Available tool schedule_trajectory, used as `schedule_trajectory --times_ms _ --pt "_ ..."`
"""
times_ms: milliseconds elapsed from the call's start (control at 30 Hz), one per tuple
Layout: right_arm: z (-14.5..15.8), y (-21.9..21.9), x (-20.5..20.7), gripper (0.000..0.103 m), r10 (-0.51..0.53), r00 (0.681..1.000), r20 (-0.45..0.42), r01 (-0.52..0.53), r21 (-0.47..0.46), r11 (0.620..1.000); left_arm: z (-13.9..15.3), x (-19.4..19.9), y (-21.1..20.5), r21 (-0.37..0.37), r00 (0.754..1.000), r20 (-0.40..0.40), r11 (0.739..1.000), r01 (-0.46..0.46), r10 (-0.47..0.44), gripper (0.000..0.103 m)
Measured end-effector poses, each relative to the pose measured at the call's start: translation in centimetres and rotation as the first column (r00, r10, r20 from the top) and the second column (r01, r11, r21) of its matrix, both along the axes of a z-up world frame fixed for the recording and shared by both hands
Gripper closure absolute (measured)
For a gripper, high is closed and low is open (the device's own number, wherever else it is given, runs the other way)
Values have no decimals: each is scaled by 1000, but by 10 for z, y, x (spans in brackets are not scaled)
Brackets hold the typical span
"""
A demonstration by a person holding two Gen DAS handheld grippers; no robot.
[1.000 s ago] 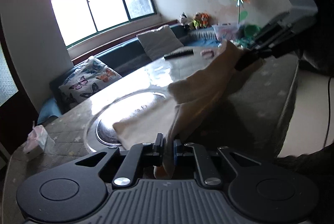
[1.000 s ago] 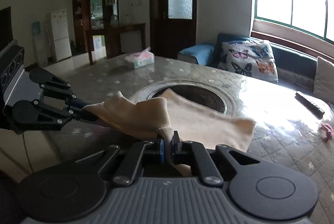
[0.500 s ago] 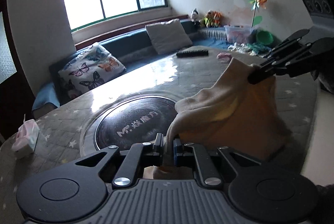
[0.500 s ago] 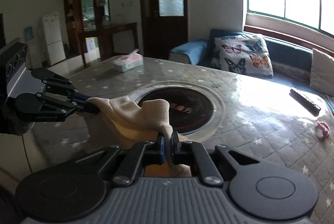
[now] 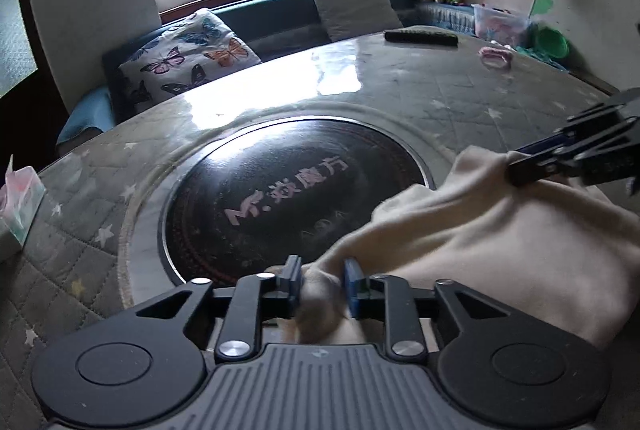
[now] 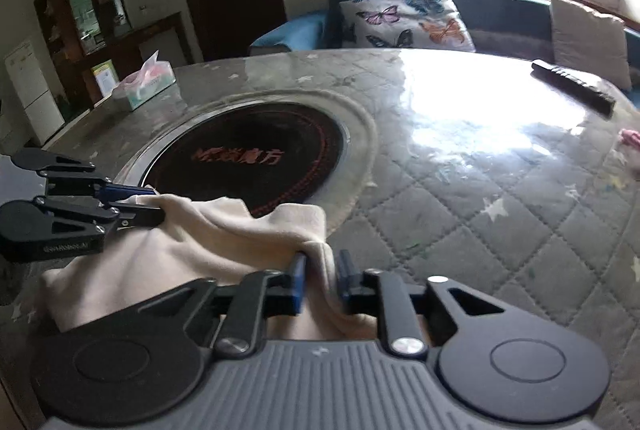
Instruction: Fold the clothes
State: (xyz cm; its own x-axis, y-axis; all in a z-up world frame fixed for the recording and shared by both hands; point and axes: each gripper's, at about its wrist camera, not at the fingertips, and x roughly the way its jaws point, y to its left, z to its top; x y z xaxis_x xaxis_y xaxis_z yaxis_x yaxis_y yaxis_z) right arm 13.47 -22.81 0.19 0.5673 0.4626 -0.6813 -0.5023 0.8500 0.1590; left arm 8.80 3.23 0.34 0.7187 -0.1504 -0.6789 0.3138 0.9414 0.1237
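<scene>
A cream cloth garment [image 5: 500, 250] lies bunched at the near edge of the round quilted table [image 5: 440, 101]. My left gripper [image 5: 322, 286] has its jaws parted, with a fold of the cloth loose between them. My right gripper [image 6: 320, 280] also has its jaws parted, with a cloth edge [image 6: 224, 242] between them. In the left wrist view the right gripper [image 5: 560, 157] shows at the right, over the cloth. In the right wrist view the left gripper [image 6: 136, 205] shows at the left, at the cloth's corner.
A black round cooktop [image 5: 292, 197] is set in the table's middle. A tissue box [image 6: 144, 81] stands at the far left, a remote [image 6: 572, 89] and a pink item [image 5: 496, 55] at the far right. A sofa with cushions [image 5: 188, 57] lies behind.
Both grippers lowered the cloth to the table's near edge and opened their jaws. The cloth, held up before, now rests bunched on the table.
</scene>
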Motion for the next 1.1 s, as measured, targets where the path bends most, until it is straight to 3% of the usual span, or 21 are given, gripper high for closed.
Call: schedule_trajectory --times_ms 267,567,633,667,833,1000,1100 --pt "22 -40 -22 79 -108 994 27 107 37 994 16 7 12 -41 996 41 996 -75 77 68" --pt "-2 -53 -35 81 -156 987 -47 159 55 986 25 -11 -34 -88 996 28 992 90 -88 68" --pt "-6 -52 -35 93 -168 984 -51 171 64 983 19 -9 -45 -82 994 14 991 109 -108 68" --pt "-5 -50 -37 98 -174 984 -36 176 58 983 15 -8 -48 -78 994 7 991 113 -112 68" --pt "15 -42 -48 99 -166 979 115 169 -22 985 -1 -5 -51 -67 994 -17 992 109 -111 67" --pt "-6 -45 -32 97 -177 983 52 179 -38 983 -2 -7 -51 -65 995 -10 993 98 -98 65" --pt "1 -50 -34 95 -188 980 62 189 -10 982 4 -13 -54 -57 994 13 993 107 -107 68"
